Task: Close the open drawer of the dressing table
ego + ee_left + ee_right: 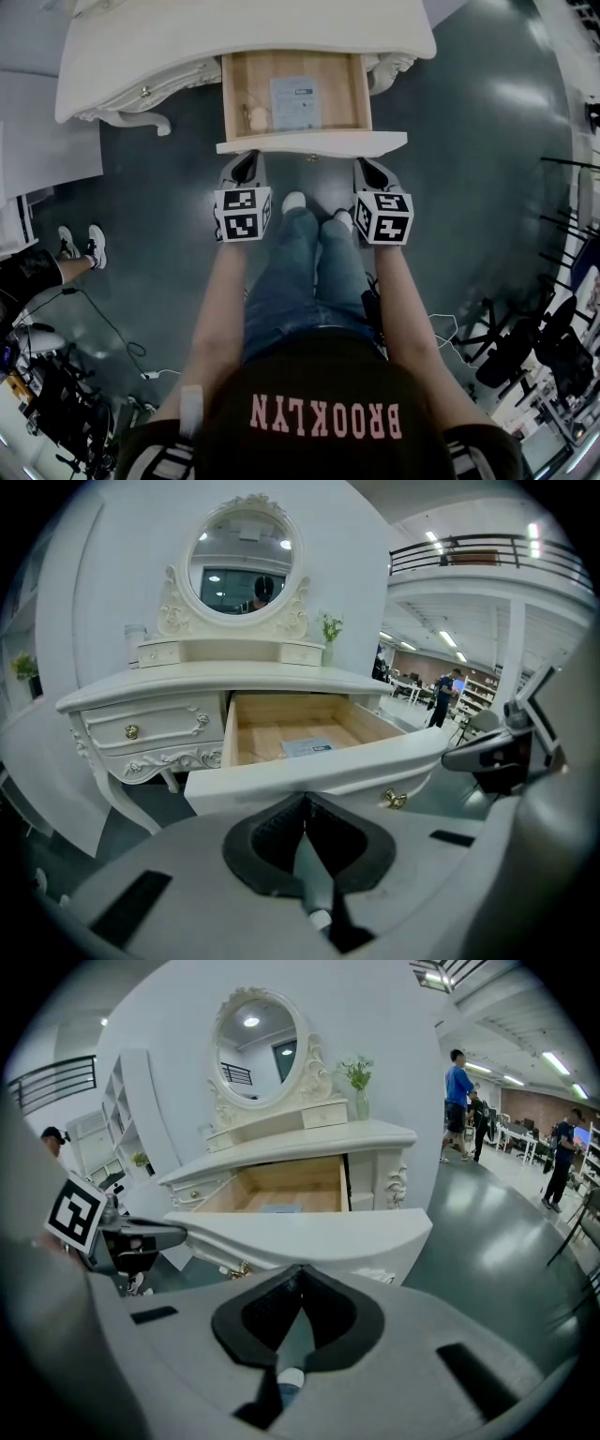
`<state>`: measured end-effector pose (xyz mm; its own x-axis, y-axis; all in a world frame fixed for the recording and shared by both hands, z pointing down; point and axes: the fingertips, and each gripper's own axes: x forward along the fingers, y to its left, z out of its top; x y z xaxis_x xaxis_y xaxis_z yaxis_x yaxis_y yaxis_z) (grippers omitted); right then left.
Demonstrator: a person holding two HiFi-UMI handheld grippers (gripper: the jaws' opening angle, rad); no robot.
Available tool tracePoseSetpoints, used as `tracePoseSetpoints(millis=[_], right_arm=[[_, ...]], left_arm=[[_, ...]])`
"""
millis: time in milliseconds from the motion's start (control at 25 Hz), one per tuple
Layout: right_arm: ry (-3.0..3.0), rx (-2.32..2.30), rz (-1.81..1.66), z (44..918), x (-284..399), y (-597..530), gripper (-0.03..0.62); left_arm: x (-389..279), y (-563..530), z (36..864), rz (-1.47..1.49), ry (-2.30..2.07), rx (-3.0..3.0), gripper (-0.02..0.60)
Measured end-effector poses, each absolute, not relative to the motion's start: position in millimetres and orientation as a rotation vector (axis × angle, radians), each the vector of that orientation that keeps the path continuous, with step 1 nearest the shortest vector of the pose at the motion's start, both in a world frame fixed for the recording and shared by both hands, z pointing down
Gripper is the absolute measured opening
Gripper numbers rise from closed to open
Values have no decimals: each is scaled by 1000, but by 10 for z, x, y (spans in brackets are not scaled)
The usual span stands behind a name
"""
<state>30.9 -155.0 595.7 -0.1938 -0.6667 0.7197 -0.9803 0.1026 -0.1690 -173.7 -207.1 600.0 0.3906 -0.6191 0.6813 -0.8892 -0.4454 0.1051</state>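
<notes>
**A:** Start close in. What are the two tools doing?

**B:** The left gripper and the right gripper sit side by side right at the front panel of the drawer, one toward each end. I cannot tell whether they touch it. The fingers of both are clenched together with nothing between them.

**A:** And the drawer?

**B:** It is pulled well out from the middle of the dressing table, below the surface. A brass knob sits at the centre of the panel. A printed sheet lies flat on the wooden bottom inside. There is also a small pale object near the left wall that I cannot identify.

**A:** How do you expect it to handle?

**B:** It looks like a stiff wooden box and nearly empty, so probably light. The painted panel looks glossy and may be slippery. I would not take hold of the knob. I would press the closed tips flat against the panel at both ends and push evenly, since an uneven push could skew the drawer and jam it.

**A:** Is there anything farther back to mind?

**B:** An oval mirror and a small vase stand at the back of the surface. A gentle push should avoid jolting them.
</notes>
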Motion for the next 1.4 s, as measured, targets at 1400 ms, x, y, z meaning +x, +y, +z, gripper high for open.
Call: tracePoseSetpoints(millis=[1400], right_arm=[[-1907,1611,850,6068,319,-2016,-2]], left_arm=[[-1666,-2514,6007,810,-1271,2235,5]])
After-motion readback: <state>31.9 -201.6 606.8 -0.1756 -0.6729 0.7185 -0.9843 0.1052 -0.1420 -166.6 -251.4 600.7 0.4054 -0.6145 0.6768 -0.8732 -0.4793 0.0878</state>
